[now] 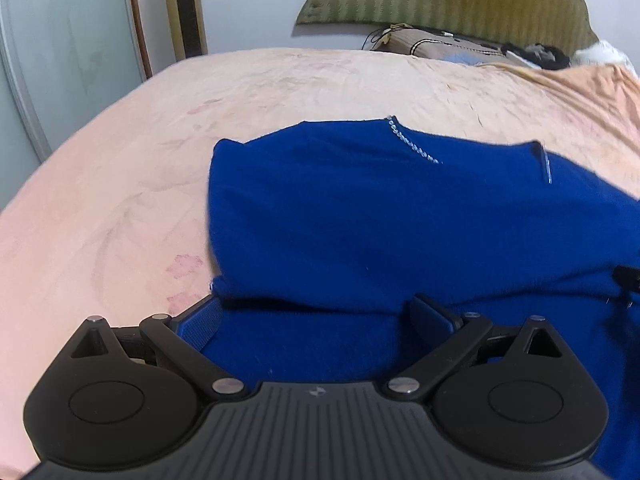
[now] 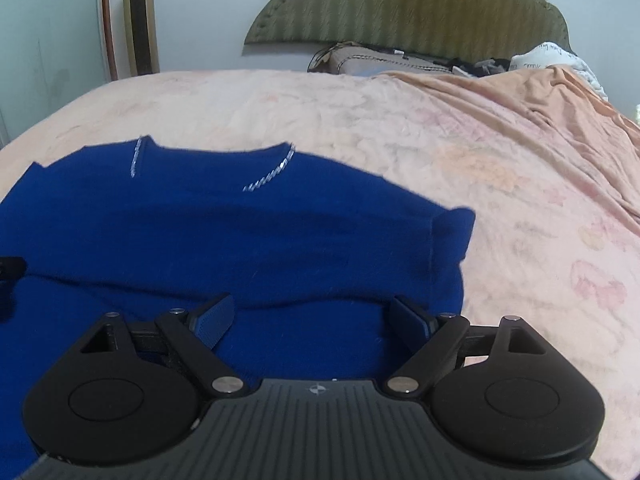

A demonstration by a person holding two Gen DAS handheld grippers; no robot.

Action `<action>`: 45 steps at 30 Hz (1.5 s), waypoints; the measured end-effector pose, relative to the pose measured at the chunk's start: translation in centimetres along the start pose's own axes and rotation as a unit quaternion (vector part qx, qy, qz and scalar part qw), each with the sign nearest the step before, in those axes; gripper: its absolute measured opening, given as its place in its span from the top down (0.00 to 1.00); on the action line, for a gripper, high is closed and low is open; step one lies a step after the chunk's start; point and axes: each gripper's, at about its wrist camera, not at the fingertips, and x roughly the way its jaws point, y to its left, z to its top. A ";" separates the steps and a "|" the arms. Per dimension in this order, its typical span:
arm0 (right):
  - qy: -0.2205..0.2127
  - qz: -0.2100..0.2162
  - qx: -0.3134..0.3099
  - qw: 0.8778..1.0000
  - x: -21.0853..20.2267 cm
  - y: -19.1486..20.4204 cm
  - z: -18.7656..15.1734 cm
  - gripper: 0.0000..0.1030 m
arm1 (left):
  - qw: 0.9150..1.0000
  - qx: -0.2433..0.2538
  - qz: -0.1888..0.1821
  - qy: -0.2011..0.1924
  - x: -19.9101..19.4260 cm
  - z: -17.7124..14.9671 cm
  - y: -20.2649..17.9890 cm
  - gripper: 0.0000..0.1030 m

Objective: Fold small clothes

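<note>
A royal blue knit sweater (image 1: pixel 380 216) with a sparkly trim at the neckline lies spread on the pink bed; it also shows in the right wrist view (image 2: pixel 224 236). Its near part is doubled over into a fold. My left gripper (image 1: pixel 320 316) is open, its two fingers wide apart over the sweater's near left edge. My right gripper (image 2: pixel 316 316) is open too, its fingers wide apart over the sweater's near right edge. Neither holds any cloth. The right gripper's tip (image 1: pixel 628 276) shows at the right border of the left wrist view.
The pink floral bedspread (image 1: pixel 132 184) stretches around the sweater. A green padded headboard (image 2: pixel 404 8) and a brown pillow (image 2: pixel 372 60) are at the far end. An orange sheet (image 2: pixel 540 112) is bunched far right. A cabinet (image 1: pixel 60 60) stands at the left.
</note>
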 end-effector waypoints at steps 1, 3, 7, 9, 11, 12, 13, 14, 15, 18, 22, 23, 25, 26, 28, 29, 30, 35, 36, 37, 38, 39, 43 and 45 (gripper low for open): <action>-0.001 0.000 0.003 1.000 -0.2 0.1 -0.2 0.12 | 1.000 0.003 0.002 -0.002 0.0 -0.1 -0.2 0.02; -0.002 -0.001 0.004 1.000 -0.6 0.5 -0.7 0.10 | 1.000 0.003 0.003 -0.006 0.0 -0.3 -0.4 0.01; -0.004 0.000 0.017 1.000 -0.7 0.5 -1.6 0.00 | 1.000 0.000 0.002 -0.011 0.1 -0.5 -0.3 0.00; -0.004 0.008 0.028 1.000 -0.5 0.4 -2.0 0.00 | 1.000 0.001 0.002 -0.018 0.1 -0.8 -0.4 0.00; -0.011 0.005 0.025 1.000 -0.6 0.5 -2.2 0.00 | 1.000 0.002 0.004 -0.026 0.0 -1.0 -0.5 0.00; -0.014 0.004 0.024 1.000 -0.6 0.6 -2.3 0.00 | 1.000 0.002 0.004 -0.030 0.0 -1.1 -0.5 0.00; -0.016 0.003 0.023 1.000 -0.6 0.7 -2.4 0.00 | 0.999 0.002 0.005 -0.034 0.0 -1.2 -0.5 0.00; -0.017 0.003 0.023 1.000 -0.6 0.6 -2.4 0.00 | 0.999 0.002 0.005 -0.036 0.0 -1.3 -0.5 0.00; -0.019 0.005 0.024 1.000 -0.6 0.6 -2.5 0.00 | 0.999 0.002 0.005 -0.038 0.0 -1.4 -0.5 0.00; -0.023 0.007 0.025 0.999 -0.7 0.5 -2.6 0.00 | 0.999 0.001 0.004 -0.043 0.0 -1.6 -0.5 0.00; -0.027 0.006 0.024 0.999 -0.7 0.5 -2.7 0.00 | 0.999 0.000 0.004 -0.048 -0.1 -1.7 -0.6 0.00; -0.027 0.005 0.023 0.999 -0.7 0.5 -2.7 0.00 | 0.999 0.000 0.004 -0.049 -0.1 -1.8 -0.6 0.00; -0.028 0.005 0.024 0.999 -0.8 0.5 -2.8 0.00 | 0.999 -0.001 0.004 -0.051 -0.2 -1.8 -0.6 0.00; -0.029 0.005 0.024 0.999 -0.8 0.5 -2.8 0.00 | 0.999 -0.002 0.005 -0.052 -0.2 -1.9 -0.7 0.00; -0.031 0.005 0.028 0.999 -0.8 0.5 -2.9 0.00 | 0.999 -0.003 0.004 -0.054 -0.2 -1.9 -0.6 0.00; -0.033 0.004 0.030 0.999 -0.8 0.5 -2.9 0.00 | 0.998 -0.003 0.003 -0.055 -0.2 -2.0 -0.6 0.00; -0.034 0.002 0.031 0.999 -0.8 0.6 -3.0 0.00 | 0.998 -0.005 0.002 -0.055 -0.3 -2.0 -0.6 0.00; -0.038 -0.007 0.031 0.999 -0.8 0.9 -3.1 0.00 | 0.998 -0.006 0.002 -0.056 -0.4 -1.9 -0.5 0.00; -0.038 -0.007 0.030 0.999 -0.8 0.9 -3.1 0.00 | 0.998 -0.005 0.002 -0.057 -0.4 -1.9 -0.6 0.00; -0.038 -0.007 0.031 0.999 -0.8 0.9 -3.2 0.00 | 0.998 -0.005 0.002 -0.058 -0.5 -1.9 -0.6 0.00; -0.038 -0.005 0.032 0.999 -0.9 0.8 -3.2 0.00 | 0.998 -0.004 0.000 -0.059 -0.6 -1.9 -0.6 0.00; -0.038 -0.005 0.032 0.999 -0.9 0.7 -3.2 0.00 | 0.998 -0.004 -0.005 -0.060 -0.8 -1.9 -0.6 0.00; -0.034 -0.006 0.023 0.999 -1.2 0.8 -3.2 0.00 | 0.998 0.001 -0.031 -0.049 -1.8 -2.1 -0.7 0.00; -0.036 -0.002 0.021 0.999 -1.7 0.8 -3.3 0.00 | 0.999 0.014 -0.031 -0.041 -2.1 -2.2 -1.0 0.00</action>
